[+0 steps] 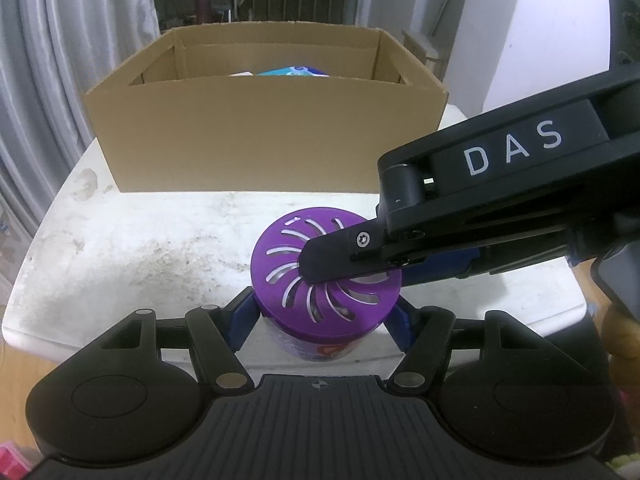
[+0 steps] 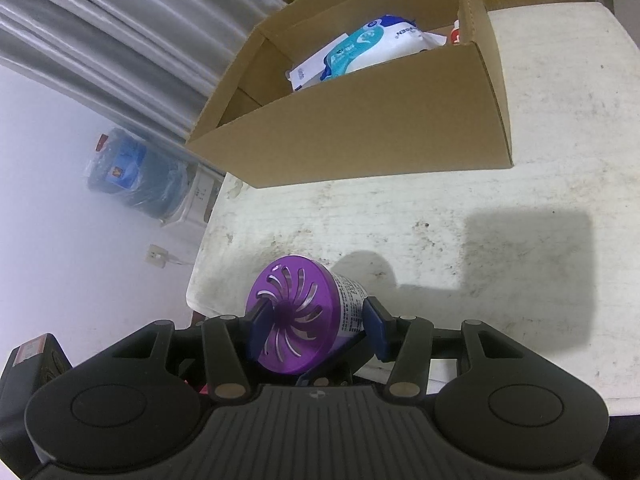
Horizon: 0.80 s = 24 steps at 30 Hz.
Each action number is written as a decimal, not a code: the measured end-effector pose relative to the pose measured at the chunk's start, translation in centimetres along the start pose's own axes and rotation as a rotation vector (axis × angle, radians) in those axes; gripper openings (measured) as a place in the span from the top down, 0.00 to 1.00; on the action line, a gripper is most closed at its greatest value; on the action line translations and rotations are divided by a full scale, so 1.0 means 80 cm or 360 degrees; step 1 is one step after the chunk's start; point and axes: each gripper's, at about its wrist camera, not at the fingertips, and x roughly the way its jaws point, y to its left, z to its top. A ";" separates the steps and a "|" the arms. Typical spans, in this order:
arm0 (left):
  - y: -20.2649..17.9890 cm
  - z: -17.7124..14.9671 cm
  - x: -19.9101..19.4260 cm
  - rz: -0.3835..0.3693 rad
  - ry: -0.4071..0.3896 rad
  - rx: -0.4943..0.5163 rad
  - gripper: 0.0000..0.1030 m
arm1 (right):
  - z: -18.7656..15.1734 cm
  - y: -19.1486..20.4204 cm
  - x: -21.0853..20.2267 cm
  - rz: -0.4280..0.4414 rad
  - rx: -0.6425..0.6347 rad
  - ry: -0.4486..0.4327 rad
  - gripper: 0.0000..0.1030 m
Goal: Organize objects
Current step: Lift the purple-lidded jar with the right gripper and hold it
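Scuffed, stained white desk (image 1: 120, 248) fills the middle of both views, with grey pleated curtains (image 1: 60, 60) at the upper left.

At the lower centre of the left wrist view stands the purple-lidded canister (image 1: 326, 276), a round plastic pot with a printed label and a lid cut with curved, fan-like slots. It sits near the desk's near edge. The left gripper (image 1: 324, 320) reaches in low from the bottom of the frame, its jaws narrowed onto the canister's body, the blue pads (image 1: 240, 320) pressed to either flank just under the lid.

The right gripper (image 2: 316, 328) comes in from the right of that view, slanting down over the lid; its black finger marked "DAS" crosses the lid's right half. In its own view the jaws stand partly closed around the lid, blue pads (image 2: 376, 328) at each side; whether they actually press it I cannot tell.

Beyond the canister, in the upper middle of the frame, sits an open corrugated cardboard box (image 1: 264, 136) with plain brown walls. Inside lies a soft blue-and-white packet (image 2: 368, 48).
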 end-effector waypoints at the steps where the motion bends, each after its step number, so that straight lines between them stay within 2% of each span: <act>1: 0.001 -0.004 0.000 0.0001 -0.0004 0.0001 0.36 | 0.000 0.001 -0.001 0.0001 -0.0003 -0.0003 0.48; 5: 0.016 0.007 0.021 0.0006 -0.0018 0.0002 0.36 | 0.000 0.005 -0.003 0.0004 -0.0015 -0.0013 0.48; 6: 0.009 -0.005 0.006 0.0008 -0.0022 0.0002 0.36 | -0.001 0.006 -0.004 0.0005 -0.0017 -0.0015 0.48; 9: 0.005 -0.007 -0.001 0.0012 -0.0030 0.0002 0.36 | -0.001 0.008 -0.006 0.0007 -0.0023 -0.0019 0.48; 24: 0.001 -0.002 -0.011 0.0025 -0.0072 -0.0006 0.36 | -0.003 0.021 -0.011 0.0013 -0.0056 -0.0039 0.48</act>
